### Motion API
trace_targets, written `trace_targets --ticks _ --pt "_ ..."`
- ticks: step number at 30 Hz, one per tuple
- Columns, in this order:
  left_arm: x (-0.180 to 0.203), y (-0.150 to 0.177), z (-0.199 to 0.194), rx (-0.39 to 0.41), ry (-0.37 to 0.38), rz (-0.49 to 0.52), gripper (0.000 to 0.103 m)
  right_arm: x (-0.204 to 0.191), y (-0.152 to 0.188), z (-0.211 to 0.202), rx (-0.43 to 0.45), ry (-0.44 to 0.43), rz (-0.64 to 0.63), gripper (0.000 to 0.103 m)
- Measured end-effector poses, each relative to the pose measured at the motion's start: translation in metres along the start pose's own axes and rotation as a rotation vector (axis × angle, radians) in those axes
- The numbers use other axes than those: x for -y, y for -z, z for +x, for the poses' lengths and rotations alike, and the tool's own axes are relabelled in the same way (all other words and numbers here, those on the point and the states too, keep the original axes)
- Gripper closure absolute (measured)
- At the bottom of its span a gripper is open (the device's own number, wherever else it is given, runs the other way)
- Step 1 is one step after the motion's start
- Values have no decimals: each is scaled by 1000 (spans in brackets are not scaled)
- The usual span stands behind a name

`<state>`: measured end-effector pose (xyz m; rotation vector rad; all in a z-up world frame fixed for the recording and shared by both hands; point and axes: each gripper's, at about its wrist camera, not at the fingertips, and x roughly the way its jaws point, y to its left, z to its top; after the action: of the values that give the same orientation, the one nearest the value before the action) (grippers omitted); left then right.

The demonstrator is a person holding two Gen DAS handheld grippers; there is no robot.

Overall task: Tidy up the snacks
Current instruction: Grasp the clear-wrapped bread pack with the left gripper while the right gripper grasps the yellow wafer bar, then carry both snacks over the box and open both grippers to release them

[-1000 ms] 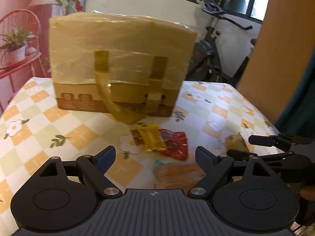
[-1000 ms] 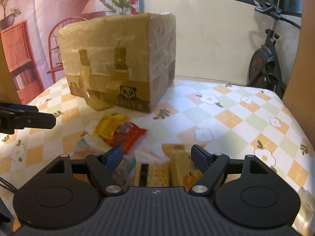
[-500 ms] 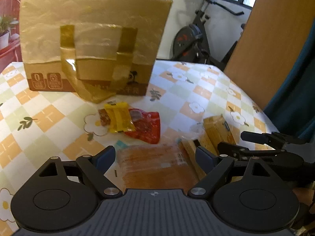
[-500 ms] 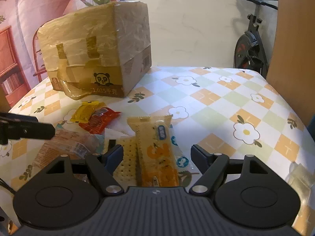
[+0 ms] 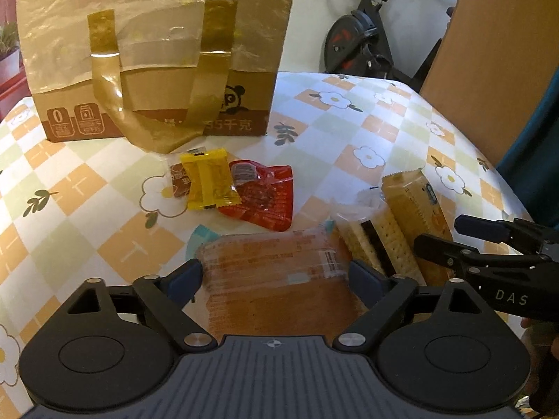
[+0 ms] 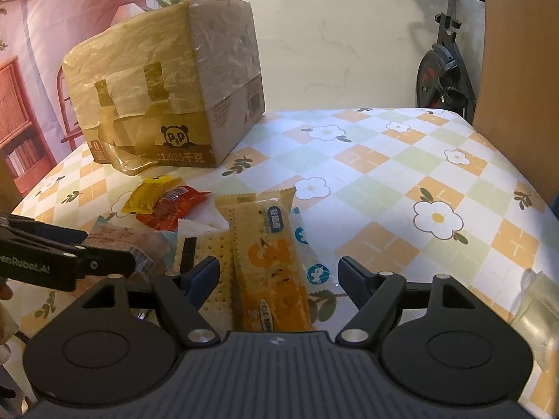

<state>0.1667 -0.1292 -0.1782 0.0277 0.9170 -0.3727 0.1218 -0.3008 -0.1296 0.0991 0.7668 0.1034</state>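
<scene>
Several snack packets lie on a checked floral tablecloth point(image 5: 367, 132). My left gripper point(image 5: 276, 274) is open, its fingers either side of a clear orange-brown packet point(image 5: 276, 279). Beyond it lie a yellow packet point(image 5: 209, 179) and a red packet point(image 5: 265, 195). My right gripper point(image 6: 279, 276) is open over an orange cracker packet point(image 6: 269, 251), with a clear packet of pale crackers point(image 6: 216, 262) beside it. A tall cardboard box point(image 5: 157, 52) wrapped in yellowish plastic stands behind the snacks, also in the right wrist view point(image 6: 167, 97).
An exercise bike point(image 5: 367, 42) stands beyond the table's far edge. A wooden board point(image 5: 496, 63) rises at the right. A clear plastic item point(image 6: 538, 300) lies at the table's right edge. A red shelf and wall are at the left.
Both grippers have pulled back and tilted down toward the near snacks. The orange-brown packet now sits between the left fingers and the orange cracker packet between the right fingers.
</scene>
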Motion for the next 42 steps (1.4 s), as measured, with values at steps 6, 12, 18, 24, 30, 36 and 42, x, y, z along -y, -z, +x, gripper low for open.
trace_targets --ticks 6,12,18,24,30,36,42 --pt "9 4 7 2 -39 70 7 0 1 1 -8 -2 5 36" --pt "3 8 1 24 -28 77 11 0 3 3 -19 0 14 43" --pt "-16 13 -9 41 -42 33 12 1 4 6 -26 -1 32 45" --pt "-36 15 -15 54 -54 -13 12 2 3 9 -33 -1 55 45" --pt "-40 17 -16 65 -56 -28 10 2 3 11 -43 -4 84 50" --pt "-49 17 -19 76 -25 -51 14 -3 2 15 -69 13 74 57" --pt "-61 14 -24 75 -27 -86 18 -4 -4 13 -67 35 92 59"
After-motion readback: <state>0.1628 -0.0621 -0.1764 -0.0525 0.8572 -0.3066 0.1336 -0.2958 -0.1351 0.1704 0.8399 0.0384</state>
